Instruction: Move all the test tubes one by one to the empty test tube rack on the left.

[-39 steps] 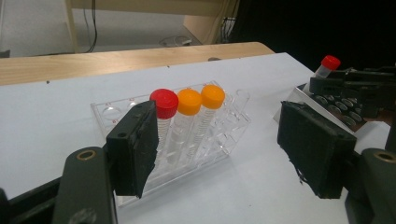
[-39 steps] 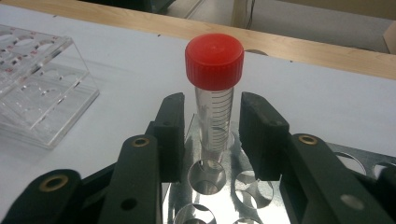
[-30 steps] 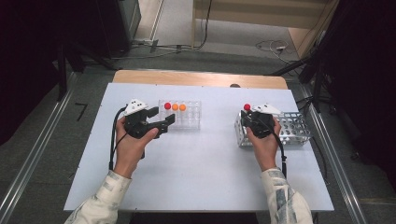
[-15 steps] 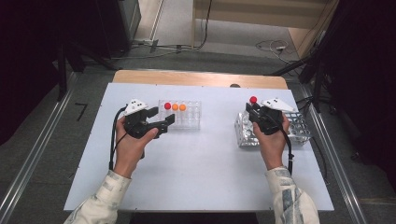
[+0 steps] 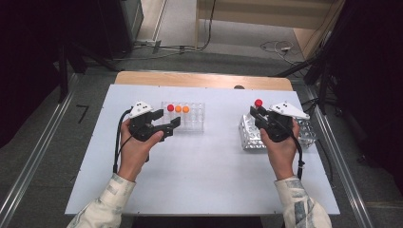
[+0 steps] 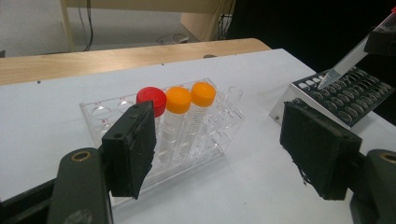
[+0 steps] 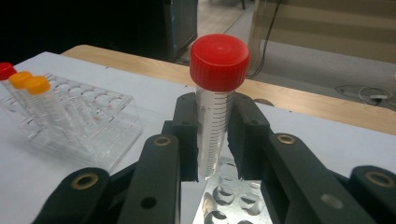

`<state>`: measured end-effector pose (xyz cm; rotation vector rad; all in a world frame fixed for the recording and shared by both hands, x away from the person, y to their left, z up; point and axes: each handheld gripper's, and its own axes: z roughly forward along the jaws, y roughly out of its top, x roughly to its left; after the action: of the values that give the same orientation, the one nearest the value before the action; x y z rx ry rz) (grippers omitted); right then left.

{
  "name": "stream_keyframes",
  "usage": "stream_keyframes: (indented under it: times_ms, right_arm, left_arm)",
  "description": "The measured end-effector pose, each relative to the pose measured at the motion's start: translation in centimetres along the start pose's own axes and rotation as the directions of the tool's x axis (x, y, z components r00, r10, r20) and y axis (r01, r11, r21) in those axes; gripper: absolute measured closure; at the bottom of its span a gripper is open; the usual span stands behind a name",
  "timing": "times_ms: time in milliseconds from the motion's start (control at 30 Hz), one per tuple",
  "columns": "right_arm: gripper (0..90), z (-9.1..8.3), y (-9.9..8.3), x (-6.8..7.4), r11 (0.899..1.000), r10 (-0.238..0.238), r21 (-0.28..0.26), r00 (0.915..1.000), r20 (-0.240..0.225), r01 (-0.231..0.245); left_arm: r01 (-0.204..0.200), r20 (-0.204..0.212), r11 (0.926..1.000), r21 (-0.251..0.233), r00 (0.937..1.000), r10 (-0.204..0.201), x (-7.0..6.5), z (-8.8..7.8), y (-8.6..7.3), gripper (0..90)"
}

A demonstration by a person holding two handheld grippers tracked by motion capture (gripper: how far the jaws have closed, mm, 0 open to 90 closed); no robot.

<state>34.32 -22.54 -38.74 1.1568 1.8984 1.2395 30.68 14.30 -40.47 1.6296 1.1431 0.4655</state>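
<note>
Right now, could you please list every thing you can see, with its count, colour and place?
clear rack: one, transparent, left-centre of the table
capped tubes in it: three, one red cap, two orange, in a row at its left end
metal rack: one, silver, right side
held tube: one, red cap, lifted above the metal rack
table: one, pale blue-white top
left tool: one, black, open, beside the clear rack
right tool: one, black, shut on the held tube

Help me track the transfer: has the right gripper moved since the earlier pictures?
Yes. The right gripper, shut on the red-capped tube, has lifted up off the metal rack.
</note>
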Motion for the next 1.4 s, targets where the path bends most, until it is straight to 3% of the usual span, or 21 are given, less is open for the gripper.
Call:
stream_keyframes:
  times_ms: [167, 500, 967, 1400]
  right_arm:
    - [71.2, 0.2, -0.4, 0.8, 1.0, -0.009, 0.014, 0.9993, -0.038, 0.009]
    - [71.2, 1.4, -1.6, 4.0, 0.998, -0.031, 0.043, 0.992, -0.122, 0.037]
    - [71.3, 4.1, -3.2, 9.8, 0.99, -0.076, 0.096, 0.9667, -0.245, 0.102]
    - [71.3, 5.2, -3.5, 12.3, 0.986, -0.088, 0.111, 0.9523, -0.292, 0.125]
  left_arm:
    - [-0.007, 0.008, 1.0, 0.002, 0.9999, 0.007, -0.3, 0.1, 0.0, 27.8]
    - [-0.016, 0.033, 0.9999, 0.001, 0.9993, 0.016, -1.1, 0.4, -0.1, 27.8]
    - [-0.031, 0.07, 0.9993, 0.02, 0.9971, 0.029, -2.2, 1.5, -0.4, 27.8]
    - [-0.047, 0.1, 0.9983, 0.033, 0.994, 0.044, -3.1, 2.1, -0.6, 28.6]
